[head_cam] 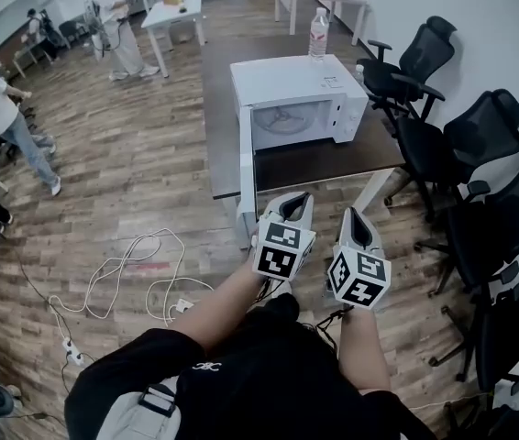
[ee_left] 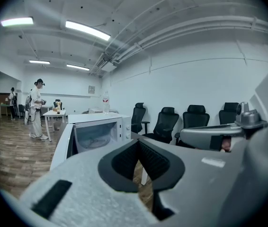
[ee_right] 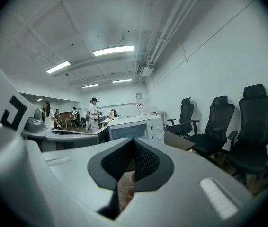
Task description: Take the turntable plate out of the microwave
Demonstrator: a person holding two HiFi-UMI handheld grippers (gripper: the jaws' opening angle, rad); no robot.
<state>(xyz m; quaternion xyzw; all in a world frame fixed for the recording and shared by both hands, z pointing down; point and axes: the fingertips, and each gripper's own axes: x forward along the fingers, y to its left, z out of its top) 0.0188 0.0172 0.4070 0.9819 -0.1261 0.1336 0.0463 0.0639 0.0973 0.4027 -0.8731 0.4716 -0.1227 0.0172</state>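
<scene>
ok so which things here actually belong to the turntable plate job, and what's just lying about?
Job:
- microwave, its door open
- turntable plate inside it
- left gripper and right gripper, both shut and empty

Lying about:
- water bottle beyond the microwave
- office chairs
- cables on the floor
- white tables at the back

Microwave [head_cam: 301,108]: white, boxy, upright near the front edge of a dark brown table [head_cam: 324,161], with the control panel at its right end in the head view. Door [head_cam: 247,168] swung wide open to the left. Turntable plate [head_cam: 284,119]: round, pale and glassy, lying flat on the cavity floor, still inside.
</scene>
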